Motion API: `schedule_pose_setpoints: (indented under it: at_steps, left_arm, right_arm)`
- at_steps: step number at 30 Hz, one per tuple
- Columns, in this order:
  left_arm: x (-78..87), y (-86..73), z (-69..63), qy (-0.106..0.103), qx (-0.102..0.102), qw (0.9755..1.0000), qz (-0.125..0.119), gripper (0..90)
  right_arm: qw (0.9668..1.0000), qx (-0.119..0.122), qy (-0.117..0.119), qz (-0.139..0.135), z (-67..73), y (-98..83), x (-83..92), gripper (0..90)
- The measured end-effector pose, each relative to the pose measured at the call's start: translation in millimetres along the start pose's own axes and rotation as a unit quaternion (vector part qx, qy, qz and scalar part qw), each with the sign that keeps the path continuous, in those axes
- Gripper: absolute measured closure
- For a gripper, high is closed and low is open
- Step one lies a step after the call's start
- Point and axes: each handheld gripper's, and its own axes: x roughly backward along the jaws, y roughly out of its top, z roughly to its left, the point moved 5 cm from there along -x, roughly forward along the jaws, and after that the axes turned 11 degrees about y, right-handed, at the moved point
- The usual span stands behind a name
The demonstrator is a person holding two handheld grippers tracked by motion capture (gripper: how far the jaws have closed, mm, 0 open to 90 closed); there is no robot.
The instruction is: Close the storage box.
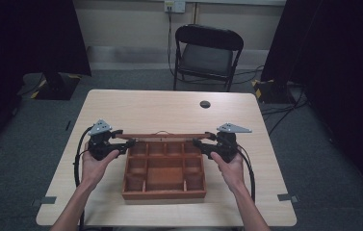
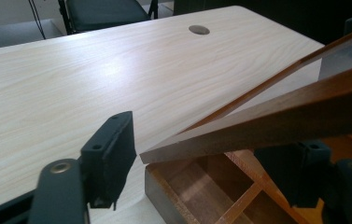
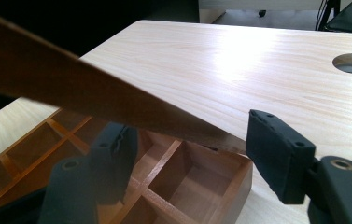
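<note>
Hidden: box (image 1: 164, 194) rear wall, behind the raised lid (image 1: 164, 136).
Grippers: two; left gripper (image 1: 130, 143) and right gripper (image 1: 197, 143), jaws apart around lid corners.
Compartments: several, count unclear.

Materials/finish: mostly wood, black plastic, one metal-and-vinyl chair.

Table (image 1: 169, 108): pale wood-grain laminate, smooth, satin sheen with a glare patch, dark round grommet (image 1: 205, 104) set in it toward the far edge. On the table, box (image 1: 163, 194): reddish-brown wood, smooth, semi-gloss, thin wood dividers inside. Lid (image 2: 276, 116) above the box: same reddish wood frame, lightly glossy, with a clear panel that looks like glass or acrylic. Left gripper (image 2: 206, 172) and right gripper (image 3: 187, 158) at the lid's ends: matt black plastic, pads look rubbery, brass-coloured rivets; grey metal-looking plates on top. Beyond the table, chair (image 1: 208, 53): black painted metal frame, black padded seat, slight sheen. Floor (image 1: 34, 144) around the table: grey carpet, rough, matt.
</note>
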Motion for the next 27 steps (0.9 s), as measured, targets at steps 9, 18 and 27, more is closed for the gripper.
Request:
schedule_pose_setpoints:
  at_steps: [9, 18, 27]
  left_arm:
    - [-12.5, -1.5, -3.9, -0.015, 0.002, 0.9999, 0.005, 41.1]
    - [-18.5, 6.4, -3.8, -0.025, 0.008, 0.9996, -0.009, 42.1]
    - [-5.8, 3.8, -10.9, -0.03, -0.02, 0.9993, 0.003, 38.8]
  right_arm:
    - [1.0, 0.001, 0.002, 0.005, -0.1, -3.4, -0.9, 43.5]
    - [1.0, -0.003, 0.0, 0.008, -0.4, -8.9, 0.0, 44.8]
    - [0.9995, -0.003, 0.013, 0.029, 4.4, -18.8, -4.8, 43.9]
